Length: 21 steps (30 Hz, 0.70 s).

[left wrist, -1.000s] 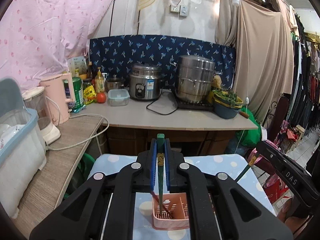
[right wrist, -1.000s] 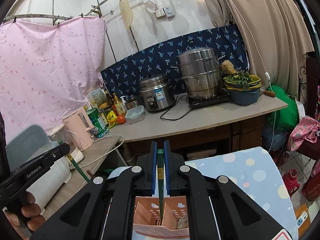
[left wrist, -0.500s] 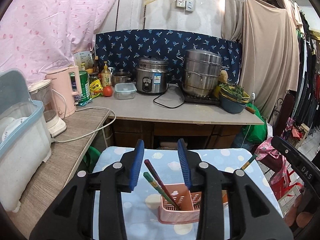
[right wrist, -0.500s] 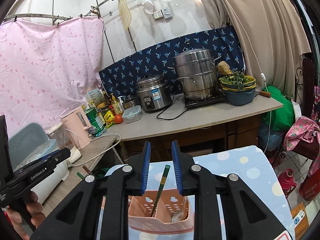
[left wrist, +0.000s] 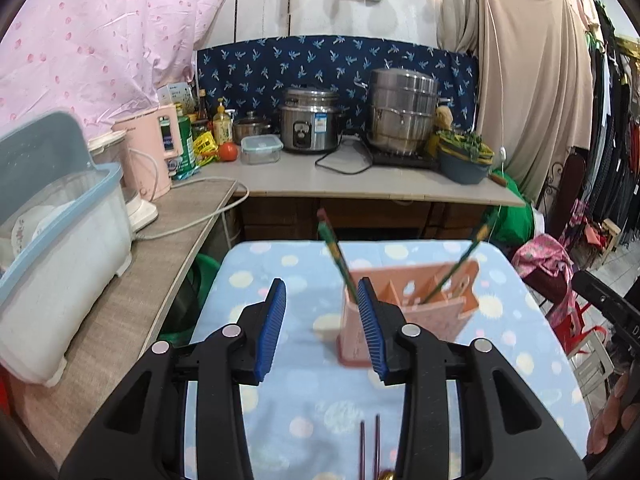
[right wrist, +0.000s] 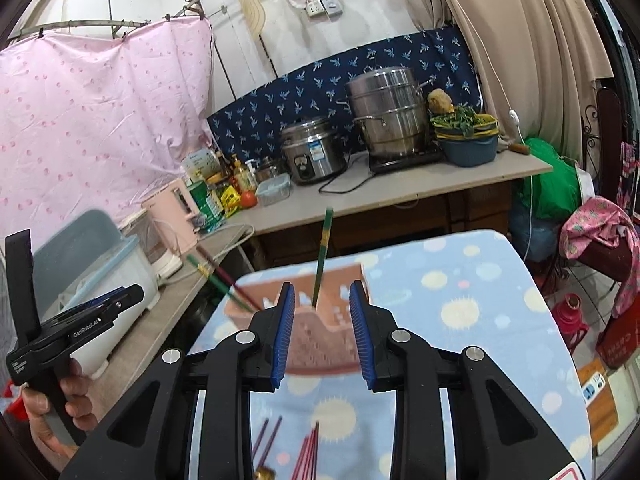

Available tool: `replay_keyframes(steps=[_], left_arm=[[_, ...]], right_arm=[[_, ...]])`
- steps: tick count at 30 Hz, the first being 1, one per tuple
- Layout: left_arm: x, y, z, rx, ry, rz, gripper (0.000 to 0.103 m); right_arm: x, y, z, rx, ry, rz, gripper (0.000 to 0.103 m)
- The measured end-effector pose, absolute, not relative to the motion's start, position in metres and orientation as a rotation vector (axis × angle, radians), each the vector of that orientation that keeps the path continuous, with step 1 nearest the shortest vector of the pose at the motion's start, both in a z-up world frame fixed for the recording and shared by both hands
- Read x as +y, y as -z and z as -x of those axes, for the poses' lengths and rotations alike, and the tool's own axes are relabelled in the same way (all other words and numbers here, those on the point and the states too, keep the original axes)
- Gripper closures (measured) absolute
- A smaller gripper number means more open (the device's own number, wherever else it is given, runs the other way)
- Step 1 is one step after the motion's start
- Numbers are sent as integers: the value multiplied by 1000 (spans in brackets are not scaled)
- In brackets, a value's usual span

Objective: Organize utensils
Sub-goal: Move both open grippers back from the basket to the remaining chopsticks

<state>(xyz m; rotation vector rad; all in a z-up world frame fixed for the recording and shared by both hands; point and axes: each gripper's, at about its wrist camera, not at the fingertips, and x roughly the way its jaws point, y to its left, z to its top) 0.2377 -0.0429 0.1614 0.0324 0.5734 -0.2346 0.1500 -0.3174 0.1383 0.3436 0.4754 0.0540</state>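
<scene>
A pink utensil caddy stands on the blue dotted tablecloth; it also shows in the right wrist view. Green chopsticks lean out of its left end, and another green chopstick leans to the right. In the right wrist view one green chopstick stands in the caddy. My left gripper is open and empty, just left of the caddy. My right gripper is open and empty in front of it. Several dark red chopsticks lie on the cloth below the grippers.
A wooden side counter with a white dish box and a pink kettle runs along the left. The back counter holds a rice cooker, a steel steamer pot and a basin of greens.
Both grippers opened and let their green chopsticks drop into the caddy. Both then pulled back and up from it; the left one shifted left.
</scene>
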Motion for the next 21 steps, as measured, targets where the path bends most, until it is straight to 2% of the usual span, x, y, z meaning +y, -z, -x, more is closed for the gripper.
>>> replay_keyframes(steps=[21], left_arm=[[-6,-26,-124,818,238,-58,67]], right_arm=[[-241,0,-24,775,-26,-192,75]])
